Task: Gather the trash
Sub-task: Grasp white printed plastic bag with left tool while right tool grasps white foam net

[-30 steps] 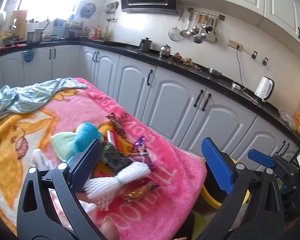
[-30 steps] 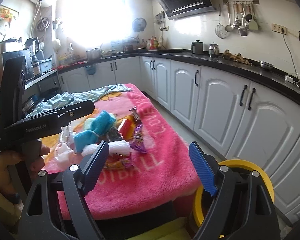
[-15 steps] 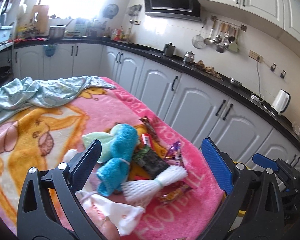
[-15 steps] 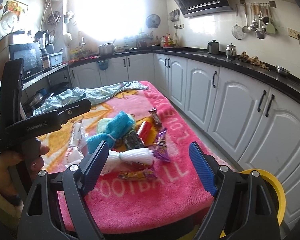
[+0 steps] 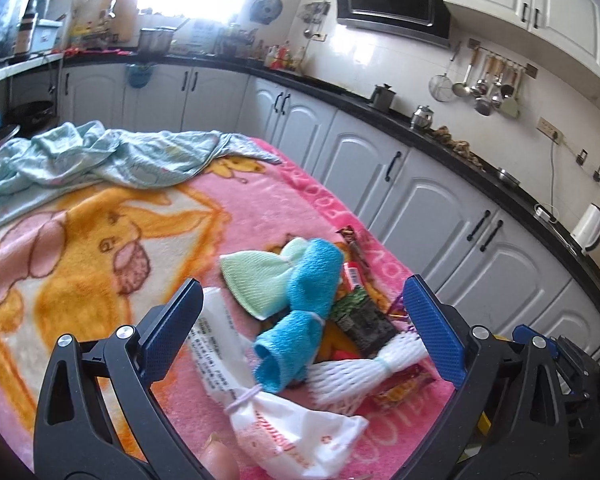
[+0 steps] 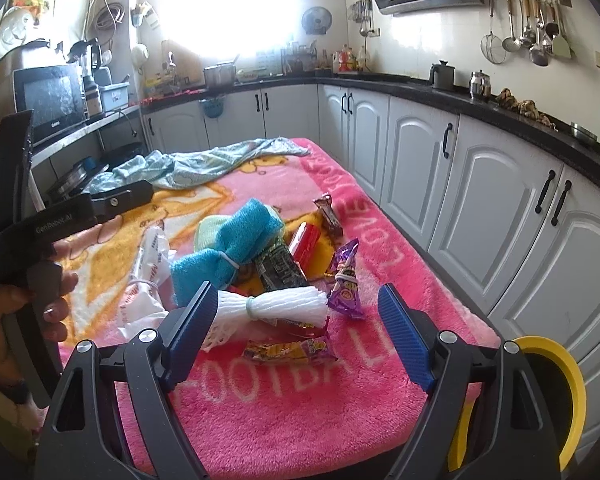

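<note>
The right gripper (image 6: pixel 296 320) is hovering wide open and empty over the blanket's (image 6: pixel 300 420) near edge, its jaws framing a white foam net (image 6: pixel 276 304) and a wrapper (image 6: pixel 288 350). The left gripper (image 5: pixel 300 316) is likewise gaping, holding nothing, above a blue cloth (image 5: pixel 300 320), a green cloth (image 5: pixel 256 280) and a white bag (image 5: pixel 292 432). The trash is lying heaped near the blanket's right edge; a yellow bin (image 6: pixel 556 396) is sitting beyond the near right corner
</note>
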### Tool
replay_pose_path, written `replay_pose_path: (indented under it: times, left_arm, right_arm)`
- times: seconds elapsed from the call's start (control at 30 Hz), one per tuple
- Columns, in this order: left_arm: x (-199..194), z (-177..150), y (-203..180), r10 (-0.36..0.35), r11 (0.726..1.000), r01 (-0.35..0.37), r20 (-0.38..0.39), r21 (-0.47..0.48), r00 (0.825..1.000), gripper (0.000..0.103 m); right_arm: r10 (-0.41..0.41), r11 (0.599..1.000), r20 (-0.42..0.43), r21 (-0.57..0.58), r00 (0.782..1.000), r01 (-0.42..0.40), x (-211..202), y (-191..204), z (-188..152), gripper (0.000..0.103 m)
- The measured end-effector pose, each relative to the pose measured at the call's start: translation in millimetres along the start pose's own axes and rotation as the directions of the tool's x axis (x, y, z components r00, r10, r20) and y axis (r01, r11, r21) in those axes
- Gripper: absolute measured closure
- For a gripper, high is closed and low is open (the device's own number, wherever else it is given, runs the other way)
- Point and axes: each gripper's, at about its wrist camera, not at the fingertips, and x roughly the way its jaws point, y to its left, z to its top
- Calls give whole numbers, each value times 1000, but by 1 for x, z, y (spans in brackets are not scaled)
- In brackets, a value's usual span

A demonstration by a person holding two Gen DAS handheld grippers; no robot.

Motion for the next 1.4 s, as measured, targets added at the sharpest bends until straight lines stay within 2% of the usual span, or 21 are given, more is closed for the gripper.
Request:
replay_pose_path:
  times: [0.37,0.53,0.7,0.83,0.93,0.97,1.07,1.1,1.17,1.27,1.4]
  left_arm:
    - [27,-13,27,30,996,-37,-88,-79,996,11]
    - [40,-23,40,2,989,-23,-144,-148,990,11]
    - [50,-31,51,-37,977,-2,-182,-212,983,11]
    - [54,-36,58,-53,966,0,-198,-259,979,11]
    - [56,-39,63,-58,960,-2,-207,-281,977,11]
    - [56,-40,63,-59,958,-4,-209,-287,976,12]
    - [58,-42,69,-51,951,-20,-220,-309,974,28]
    - [58,-42,71,-52,949,-22,-225,-315,973,34]
    - [59,-43,73,-46,948,-32,-236,-317,971,42]
    - [59,-44,74,-53,947,-31,-251,-320,966,60]
    - [56,-45,74,-65,951,-17,-252,-310,966,68]
  right_arm:
    - [7,1000,-77,6,997,-7,41,-5,-2,23]
    - [20,1000,-129,25,991,-17,67,-11,-5,24]
    - [69,995,-189,80,980,-55,87,-21,-7,33]
    - [109,992,-229,90,967,-90,99,-20,-9,48]
    - [126,991,-239,80,963,-110,102,-16,-10,65]
    - [136,990,-239,70,961,-123,101,-14,-10,78]
    - [140,990,-228,36,964,-135,95,-9,-9,96]
    - [142,990,-227,32,963,-138,93,-8,-8,99]
    - [145,989,-221,24,964,-143,89,-7,-7,99]
    - [144,989,-209,11,967,-144,84,-4,-7,99]
    - [151,988,-194,3,969,-153,78,-1,-4,99]
